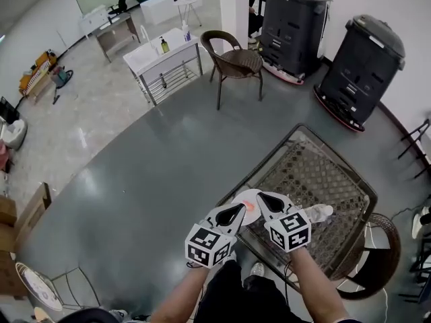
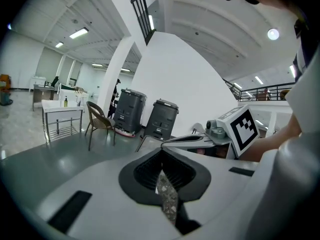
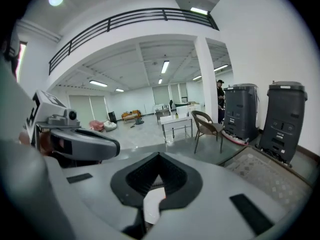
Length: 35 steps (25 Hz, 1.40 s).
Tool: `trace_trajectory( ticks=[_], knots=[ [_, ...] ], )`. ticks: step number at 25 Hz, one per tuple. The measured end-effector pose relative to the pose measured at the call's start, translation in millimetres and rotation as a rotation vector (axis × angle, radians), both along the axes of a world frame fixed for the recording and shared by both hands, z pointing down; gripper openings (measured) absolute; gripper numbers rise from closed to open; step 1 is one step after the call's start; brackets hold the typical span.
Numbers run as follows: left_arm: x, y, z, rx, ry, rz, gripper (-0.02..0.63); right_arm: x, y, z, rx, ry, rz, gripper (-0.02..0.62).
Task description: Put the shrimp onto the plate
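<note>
A lab-like hall, with steel workbenches (image 1: 161, 56), grey wheeled machines (image 1: 294, 19), mezzanine railing (image 3: 135, 16).

Both our grippers held out low, side by side, jaws together.
Our left gripper (image 1: 238, 211) and right gripper (image 1: 263, 199) point forward and angle slightly toward each other, with the tips near but apart. Each pair of jaws meets at the tip with nothing gripped. Our left forearm (image 1: 180, 296) and right forearm (image 1: 318, 286) are bare, and the marker cubes face up.
</note>
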<state>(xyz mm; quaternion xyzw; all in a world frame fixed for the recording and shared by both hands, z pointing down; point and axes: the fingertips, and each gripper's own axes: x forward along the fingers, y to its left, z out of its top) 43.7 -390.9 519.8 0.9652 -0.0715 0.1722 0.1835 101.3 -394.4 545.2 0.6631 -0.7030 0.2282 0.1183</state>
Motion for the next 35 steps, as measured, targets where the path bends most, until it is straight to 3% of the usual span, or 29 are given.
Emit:
trace_trajectory(
  ticks=[9, 17, 35],
  knots=[
    [5, 3, -73, 0.075, 0.107, 0.009, 0.009, 9, 9, -96, 0.262, -0.101, 0.018, 0.005],
    [3, 19, -113, 0.131, 0.156, 0.013, 0.009, 6, 23, -156, 0.42, -0.129, -0.009, 0.005],
    [2, 48, -131, 0.176, 0.165, 0.023, 0.009, -4, 48, -181, 0.487, -0.13, -0.049, 0.006]
  ],
)
